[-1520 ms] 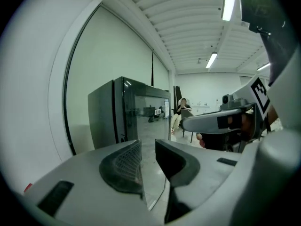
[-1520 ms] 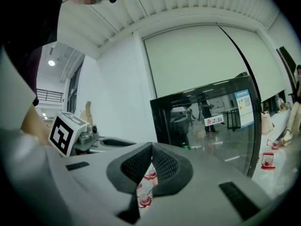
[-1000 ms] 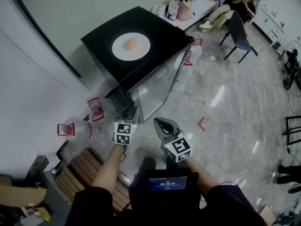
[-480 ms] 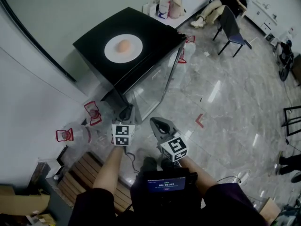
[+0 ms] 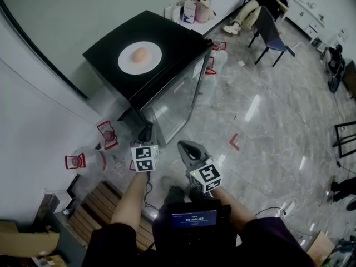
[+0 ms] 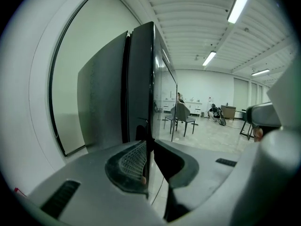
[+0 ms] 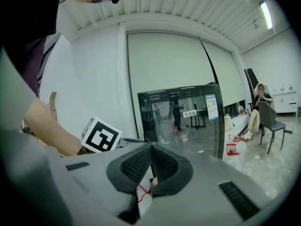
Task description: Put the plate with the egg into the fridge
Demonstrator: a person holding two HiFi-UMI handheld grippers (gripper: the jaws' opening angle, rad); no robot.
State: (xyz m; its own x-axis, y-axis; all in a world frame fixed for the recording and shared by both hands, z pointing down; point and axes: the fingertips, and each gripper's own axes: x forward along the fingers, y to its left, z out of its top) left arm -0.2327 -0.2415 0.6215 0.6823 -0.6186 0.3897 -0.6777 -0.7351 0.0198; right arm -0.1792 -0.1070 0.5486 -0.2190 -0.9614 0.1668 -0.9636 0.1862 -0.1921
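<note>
Both forearms reach forward side by side at waist height, each hand gripping a tool aimed toward the fridge (image 5: 167, 32), which stands a short way ahead. The left gripper (image 5: 148, 131) has its jaws pressed together on nothing, and in its own view the pads meet in line with the fridge's front edge. The right gripper (image 5: 188, 147), just beside it, is likewise closed and empty. The plate (image 5: 125, 63) sits on the fridge's black top with the egg (image 5: 139, 54) at its centre, well apart from both tools. The glass door is closed, and reflections make the inside hard to read. The person's body is cut off at the head view's lower edge, behind a small screen (image 5: 192, 218) at the chest.
</note>
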